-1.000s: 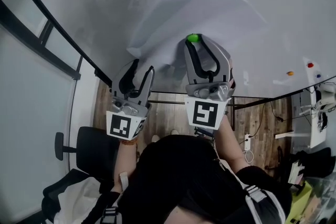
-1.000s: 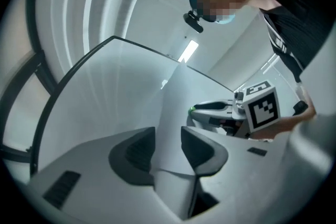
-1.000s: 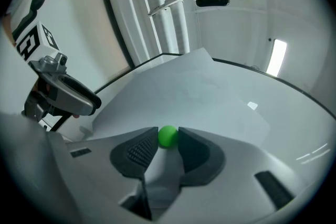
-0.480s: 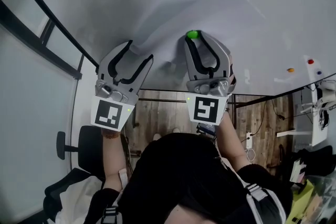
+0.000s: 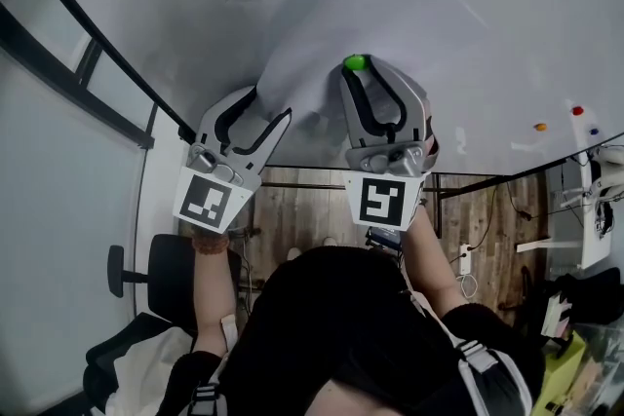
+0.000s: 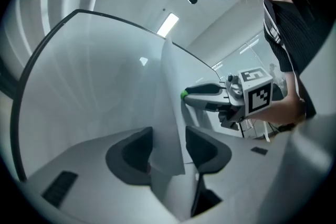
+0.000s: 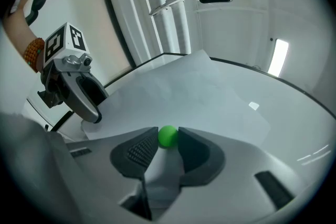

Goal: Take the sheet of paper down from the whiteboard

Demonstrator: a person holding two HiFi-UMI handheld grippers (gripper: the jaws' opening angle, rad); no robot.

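Shows left claw [image 6: 169, 145] (jaws just spread, then narrowed slightly) astride the sheet of paper [image 5: 375, 15] at its loose edge, not yet pinching. Shows right claw [image 7: 168, 140] clamped on green magnet [image 5: 356, 63]; ready for release.

We've got a black office chair [image 5: 161, 283] bottom left, next to a glass wall [image 5: 58, 209] with black frame bars. The wood floor [image 5: 302, 209] shows below, with a white power strip [image 5: 459, 263] lying on it at right. Far right: red magnet [image 5: 577, 110], orange magnet [image 5: 540, 126], blue magnet [image 5: 595, 131], close together. The ceiling light [image 6: 168, 23] is on.
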